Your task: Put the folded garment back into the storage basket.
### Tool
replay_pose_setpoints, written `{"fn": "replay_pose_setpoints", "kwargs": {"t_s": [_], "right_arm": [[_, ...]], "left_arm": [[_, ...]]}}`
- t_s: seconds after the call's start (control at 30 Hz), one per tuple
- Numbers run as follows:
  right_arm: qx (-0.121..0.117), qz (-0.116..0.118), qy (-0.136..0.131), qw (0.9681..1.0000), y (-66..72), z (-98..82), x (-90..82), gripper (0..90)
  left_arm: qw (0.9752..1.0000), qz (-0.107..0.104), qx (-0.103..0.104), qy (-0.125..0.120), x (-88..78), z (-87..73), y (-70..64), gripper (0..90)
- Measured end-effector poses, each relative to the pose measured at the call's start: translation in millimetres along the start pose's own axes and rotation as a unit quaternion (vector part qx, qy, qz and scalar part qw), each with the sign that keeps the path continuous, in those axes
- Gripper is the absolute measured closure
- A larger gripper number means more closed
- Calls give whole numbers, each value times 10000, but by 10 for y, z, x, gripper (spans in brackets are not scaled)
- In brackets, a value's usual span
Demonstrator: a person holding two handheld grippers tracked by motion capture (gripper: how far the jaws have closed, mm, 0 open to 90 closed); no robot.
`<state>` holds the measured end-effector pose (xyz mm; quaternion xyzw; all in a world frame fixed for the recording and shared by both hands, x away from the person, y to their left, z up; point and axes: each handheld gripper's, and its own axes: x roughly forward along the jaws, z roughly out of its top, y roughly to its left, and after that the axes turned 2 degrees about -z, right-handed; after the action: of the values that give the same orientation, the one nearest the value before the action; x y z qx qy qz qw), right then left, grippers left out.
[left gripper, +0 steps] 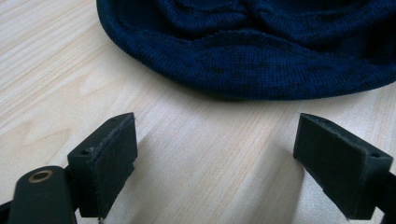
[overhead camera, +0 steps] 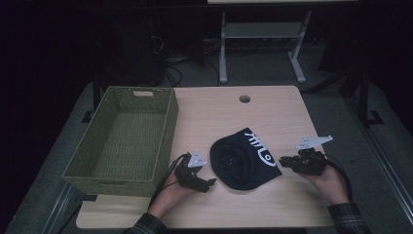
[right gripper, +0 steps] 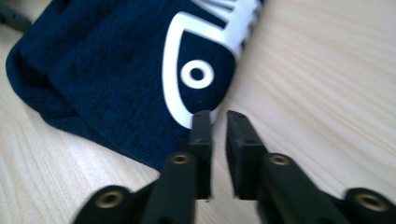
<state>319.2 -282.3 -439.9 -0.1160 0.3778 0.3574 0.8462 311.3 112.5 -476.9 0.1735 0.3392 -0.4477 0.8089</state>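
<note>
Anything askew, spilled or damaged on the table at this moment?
Nothing stands out. The dark knit hat lies rumpled but whole on the table, beside the green basket. The left gripper and the right gripper flank it.

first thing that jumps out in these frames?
The dark blue knit hat with its white fish-skeleton print, lying crumpled in the middle of the wooden table between the two hand-held grippers. The left gripper sits wide open just short of the hat's edge; the right gripper has its jaws a narrow gap apart at the printed edge, with nothing between them. A big empty green woven basket fills the table's left side.
</note>
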Motion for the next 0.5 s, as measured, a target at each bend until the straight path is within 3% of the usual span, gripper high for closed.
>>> {"fn": "replay_pose_setpoints", "kwargs": {"t_s": [0.2,0.5], "right_arm": [[223,-455,-207,9985,59,-222,-128,468],[389,-853,-152,9955,88,-561,-115,150]], "left_arm": [[10000,7,-2,-9,0,-1,-1,125],[10000,9,-20,-55,4,-6,-3,125]]}}
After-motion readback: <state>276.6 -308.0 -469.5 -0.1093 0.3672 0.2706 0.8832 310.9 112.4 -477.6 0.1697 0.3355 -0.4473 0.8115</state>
